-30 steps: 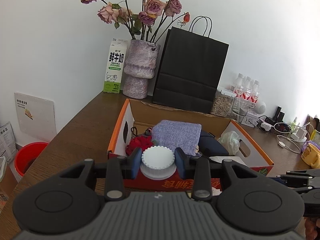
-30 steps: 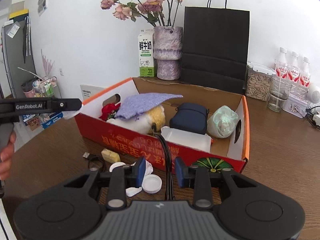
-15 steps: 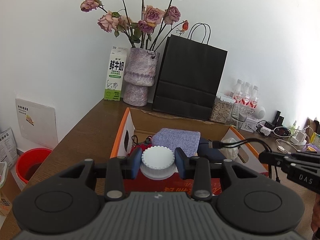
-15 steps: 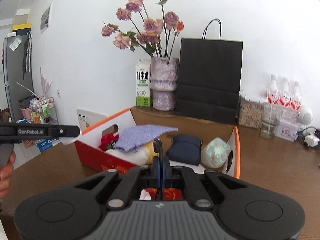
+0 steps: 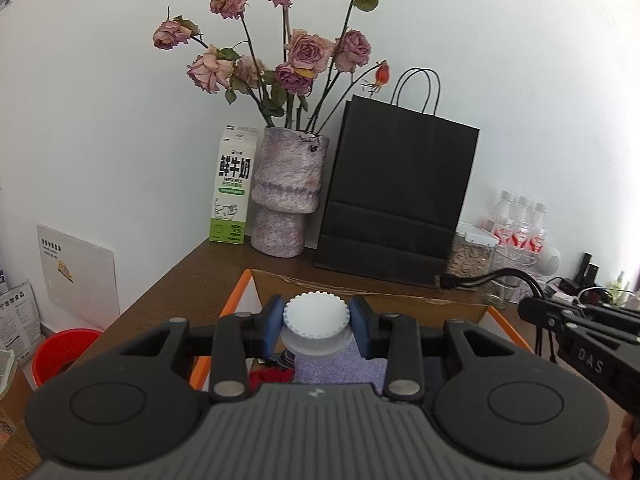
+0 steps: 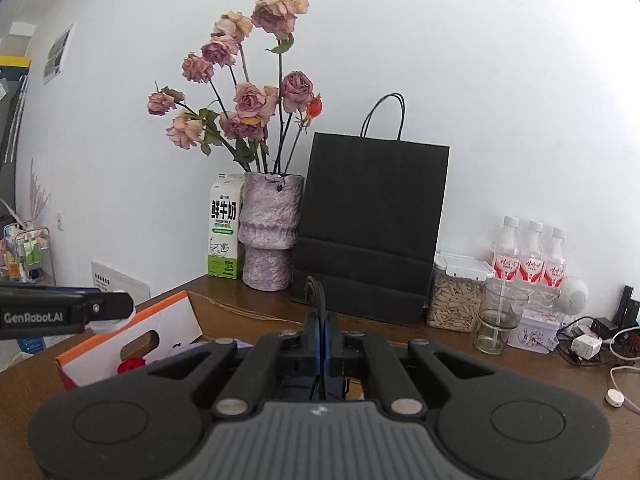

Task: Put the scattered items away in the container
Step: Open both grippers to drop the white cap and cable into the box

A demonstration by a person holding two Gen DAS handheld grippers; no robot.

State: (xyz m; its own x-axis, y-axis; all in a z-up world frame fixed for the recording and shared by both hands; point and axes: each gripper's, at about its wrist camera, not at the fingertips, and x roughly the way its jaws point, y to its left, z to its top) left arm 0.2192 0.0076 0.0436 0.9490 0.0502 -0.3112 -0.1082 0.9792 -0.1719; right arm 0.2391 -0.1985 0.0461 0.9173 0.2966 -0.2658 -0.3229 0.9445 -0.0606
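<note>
My left gripper is shut on a white ribbed cap and holds it above the near-left part of the orange-edged cardboard box. Under the cap lie a purple cloth and something red inside the box. My right gripper is shut on a black cable whose end loops up past the fingertips. In the left wrist view the right gripper comes in from the right over the box, the cable sticking out leftward. The left gripper with the cap hangs over the box flap.
Behind the box stand a milk carton, a vase of dried roses and a black paper bag. To the right are a seed jar, a glass, bottles and chargers with wires. A red bucket sits on the floor at left.
The right gripper closed on the black cable in front of the box and lifted it. Both grippers rose and moved forward over the box; the left kept its hold on the cap.
</note>
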